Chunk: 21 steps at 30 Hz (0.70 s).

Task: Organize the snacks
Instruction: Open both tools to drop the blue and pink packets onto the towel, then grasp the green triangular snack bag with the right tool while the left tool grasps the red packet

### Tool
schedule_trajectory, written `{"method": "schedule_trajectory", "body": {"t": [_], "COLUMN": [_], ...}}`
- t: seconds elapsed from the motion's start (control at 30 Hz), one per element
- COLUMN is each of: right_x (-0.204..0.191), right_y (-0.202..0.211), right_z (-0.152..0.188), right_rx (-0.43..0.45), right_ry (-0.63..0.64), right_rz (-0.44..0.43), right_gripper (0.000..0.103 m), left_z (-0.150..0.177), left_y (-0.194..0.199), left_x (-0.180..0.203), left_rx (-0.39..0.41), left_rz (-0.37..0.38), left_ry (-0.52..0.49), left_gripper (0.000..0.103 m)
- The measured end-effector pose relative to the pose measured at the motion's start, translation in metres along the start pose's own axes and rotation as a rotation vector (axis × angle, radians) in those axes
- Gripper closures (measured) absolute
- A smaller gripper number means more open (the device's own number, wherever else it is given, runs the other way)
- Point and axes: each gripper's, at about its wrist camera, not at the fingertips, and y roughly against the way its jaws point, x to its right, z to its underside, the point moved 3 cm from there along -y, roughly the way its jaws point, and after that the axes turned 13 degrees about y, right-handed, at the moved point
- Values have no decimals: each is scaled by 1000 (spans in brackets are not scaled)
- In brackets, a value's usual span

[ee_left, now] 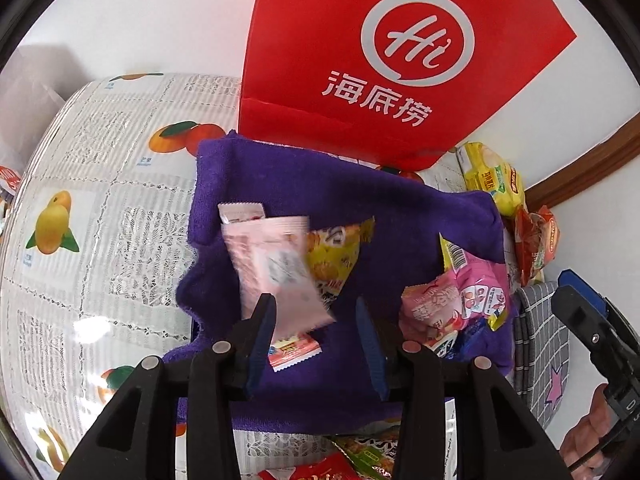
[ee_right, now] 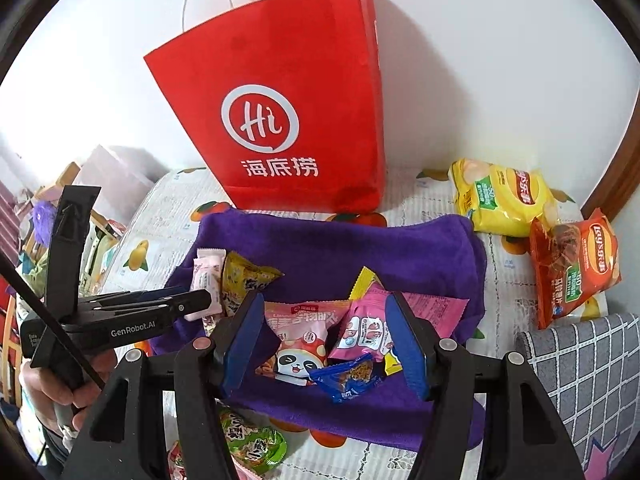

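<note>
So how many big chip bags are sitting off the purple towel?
2: yellow chip bag beside the red paper bag, orange chip bag just right of it. Others may be hidden.

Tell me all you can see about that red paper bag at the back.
The red paper bag stands upright on the fruit-patterned tablecloth, against the white wall. It looks like stiff paper, wider at the top than at its creased base. The front carries a white circle logo reading "Hi" above three white Chinese characters. Thin white cord handles rise from its top. The purple towel lies right in front, seemingly meeting its base. Neither gripper touches it.
</note>
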Motion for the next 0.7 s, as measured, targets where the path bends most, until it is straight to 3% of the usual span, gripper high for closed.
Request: {"method": "schedule_trajectory", "body": {"t": [0.33,0.57,0.7], "right_x": [-44,-83,-99], "right_y": [9,9,-7], "right_z": [14,78,113], "right_rx": [17,19,-41], "right_ry": [68,124,151], "right_rz": [-57,-89,-87], "right_gripper": [41,41,41], "left_z": [-10,-9,-4], "left_y": [34,50,57], "left_x": [-8,-5,1], "left_rx": [59,63,63], "left_rz": [55,117,146], "left_ry": [23,11,-9], "left_gripper": [56,53,53]}}
